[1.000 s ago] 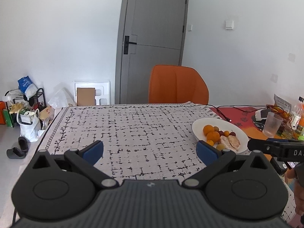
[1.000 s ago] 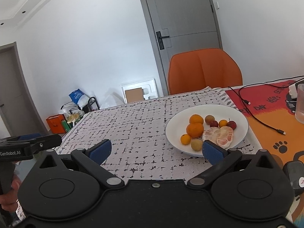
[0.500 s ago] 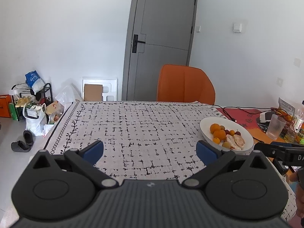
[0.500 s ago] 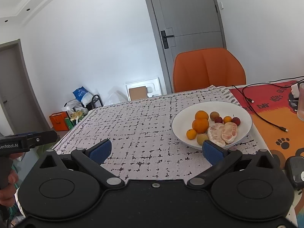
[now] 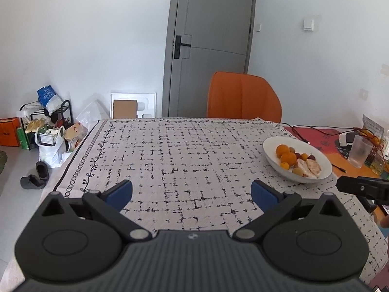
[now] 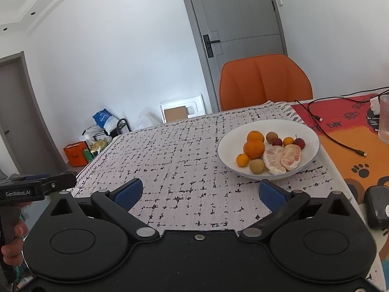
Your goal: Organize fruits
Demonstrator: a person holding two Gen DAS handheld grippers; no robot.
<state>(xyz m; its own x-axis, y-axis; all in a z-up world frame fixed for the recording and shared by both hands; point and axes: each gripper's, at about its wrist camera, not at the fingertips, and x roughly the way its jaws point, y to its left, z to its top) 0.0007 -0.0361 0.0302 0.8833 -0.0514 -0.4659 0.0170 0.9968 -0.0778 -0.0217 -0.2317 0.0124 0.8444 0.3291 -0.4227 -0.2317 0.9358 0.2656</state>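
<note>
A white bowl [image 6: 308, 131] [image 5: 269, 147] sits on the right side of the patterned tablecloth. It holds oranges [image 6: 254, 149] [image 5: 288, 157], peeled pomelo pieces [image 6: 283, 158] [image 5: 309, 168], small red fruits [image 6: 299, 142] and a green-brown fruit [image 6: 257, 166]. My right gripper [image 6: 198, 192] is open and empty, just short of the bowl and to its left. My left gripper [image 5: 192, 194] is open and empty over the near middle of the cloth, with the bowl well off to its right.
An orange chair [image 5: 243, 96] stands at the table's far side before a grey door [image 5: 211, 43]. Right of the bowl lie a colourful mat [image 6: 352, 131], a black cable [image 6: 340, 143], a clear cup [image 5: 361, 151] and a black device [image 6: 376, 205]. Bags and a rack [image 5: 46, 126] crowd the floor at left.
Both grippers have drawn back and risen a little, so the table and bowl look farther away. Both stay open and empty. The fruits have not moved.
</note>
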